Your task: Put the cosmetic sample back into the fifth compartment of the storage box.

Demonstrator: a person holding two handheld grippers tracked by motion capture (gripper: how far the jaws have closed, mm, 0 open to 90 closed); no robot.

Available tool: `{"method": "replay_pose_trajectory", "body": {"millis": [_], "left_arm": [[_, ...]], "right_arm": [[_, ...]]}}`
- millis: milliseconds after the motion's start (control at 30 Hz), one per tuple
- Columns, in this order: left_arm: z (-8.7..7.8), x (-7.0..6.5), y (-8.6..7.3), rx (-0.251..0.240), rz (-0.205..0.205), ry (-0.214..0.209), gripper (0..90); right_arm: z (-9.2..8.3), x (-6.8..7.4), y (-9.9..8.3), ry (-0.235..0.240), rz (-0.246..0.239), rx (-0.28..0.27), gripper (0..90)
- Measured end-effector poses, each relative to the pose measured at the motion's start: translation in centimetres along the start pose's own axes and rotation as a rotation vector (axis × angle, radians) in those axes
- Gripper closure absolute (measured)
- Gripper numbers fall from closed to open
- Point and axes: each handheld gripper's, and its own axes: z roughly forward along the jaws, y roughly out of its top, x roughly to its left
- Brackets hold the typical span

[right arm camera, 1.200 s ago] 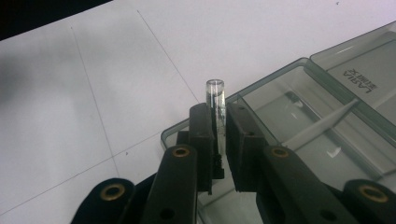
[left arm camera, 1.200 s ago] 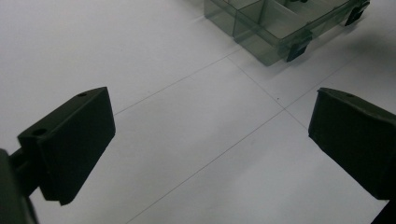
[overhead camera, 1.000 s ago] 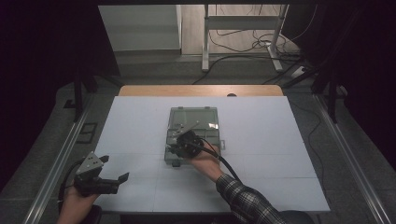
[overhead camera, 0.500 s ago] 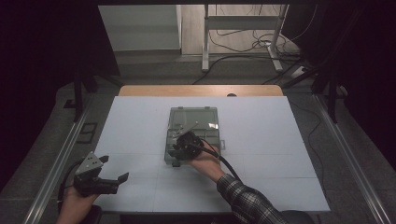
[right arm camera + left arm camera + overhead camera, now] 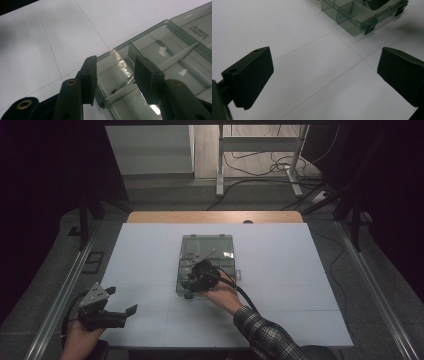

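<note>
My right gripper [image 5: 196,279] sits over the near end of the smoky, see-through plastic compartment box [image 5: 220,251] at the middle of the white table [image 5: 280,270]. Its jaws have just been opening: a second ago they were pinched tight, and now they stand partly apart with nothing pressed between the pads. In the right gripper view, one jaw hangs outside the box wall and the other inside a near compartment, above a thin white stick-like piece [image 5: 122,92] lying on the compartment floor. I judge that piece has just been let go there, so this drop-off looks done. Whether it rests fully flat I cannot tell through the glare.

My left gripper [image 5: 107,312] waits near the table's front-left corner, well apart from the box, jaws spread wide and empty over bare tabletop.

Counting: one box, its lid folded open at the far side; two grippers; and a second white stick [image 5: 178,57] lying across the next compartment.
</note>
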Motion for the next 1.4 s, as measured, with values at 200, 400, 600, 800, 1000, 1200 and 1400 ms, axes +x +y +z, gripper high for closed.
{"method": "replay_pose_trajectory", "body": {"millis": [200, 400, 600, 800, 1000, 1200, 1400], "left_arm": [[0.0, 0.1, 0.0, -0.003, -0.004, -0.004, 1.1], [-0.1, 0.1, 0.0, -0.004, -0.005, -0.006, 1.1], [-0.1, 0.1, 0.0, -0.006, -0.004, -0.008, 1.1], [-0.1, 0.1, 0.0, -0.007, -0.006, -0.010, 1.1], [-0.1, 0.1, 0.0, -0.007, -0.005, -0.011, 1.1], [-0.1, 0.1, 0.0, -0.006, -0.005, -0.011, 1.1], [-0.1, 0.1, 0.0, -0.004, -0.002, -0.011, 1.1]], "right_arm": [[-0.5, -0.2, -0.2, -0.001, 0.012, -0.007, 50.2], [-1.0, -0.4, -0.4, 0.028, 0.030, 0.031, 39.9], [-1.1, -0.5, -0.8, 0.026, 0.021, 0.059, 31.0], [-1.4, -0.4, -0.8, 0.032, 0.021, 0.061, 24.4], [-2.0, -0.4, -0.8, 0.030, 0.018, 0.054, 18.2], [-2.7, -0.4, -1.1, 0.022, 0.022, 0.053, 11.2], [-3.2, -0.7, -1.5, 0.009, 0.025, 0.051, 7.9]]}}
